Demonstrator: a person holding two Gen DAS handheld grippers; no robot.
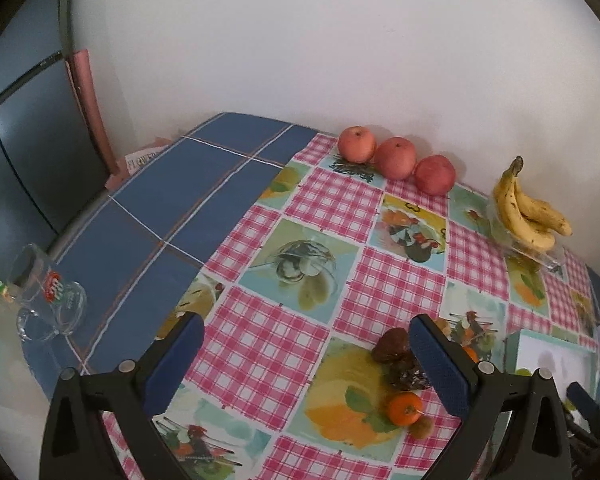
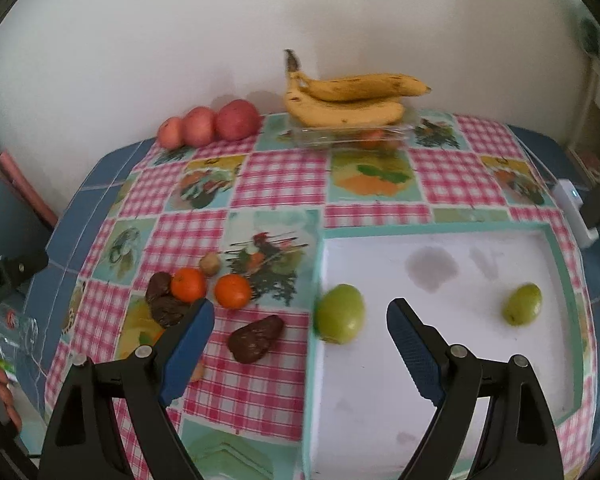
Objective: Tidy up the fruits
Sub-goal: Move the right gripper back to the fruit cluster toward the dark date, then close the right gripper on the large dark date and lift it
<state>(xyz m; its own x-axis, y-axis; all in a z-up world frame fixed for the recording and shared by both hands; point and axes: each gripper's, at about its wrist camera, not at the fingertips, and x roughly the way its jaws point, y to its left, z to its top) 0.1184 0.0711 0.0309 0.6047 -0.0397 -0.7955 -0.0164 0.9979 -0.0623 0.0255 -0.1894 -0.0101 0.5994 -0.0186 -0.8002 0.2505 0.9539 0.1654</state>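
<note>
At far left we see an empty glass mug [image 1: 46, 296] on the blue cloth [image 1: 172, 200], clear of the fruit. Our left gripper [image 1: 306, 356] hangs wide open, holding nothing, a dark brown fruit [image 1: 390, 344] just beside its right finger. Three apples [image 2: 208, 123] line up against the wall, probably sorted already. Oranges [image 2: 210, 286] and more dark fruit [image 2: 254, 338] sit loose in a clump on the checked tablecloth [image 2: 280, 178], likely still to sort. Bananas [image 2: 348, 98] rest on a clear tray [image 2: 352, 134] at the back. Our right gripper [image 2: 300, 332] is also wide open and empty, with one green fruit [image 2: 340, 312] between its fingers at the white board's [image 2: 440, 360] edge, untouched; another green fruit [image 2: 522, 303] lies farther right, so the board looks like their spot.
</note>
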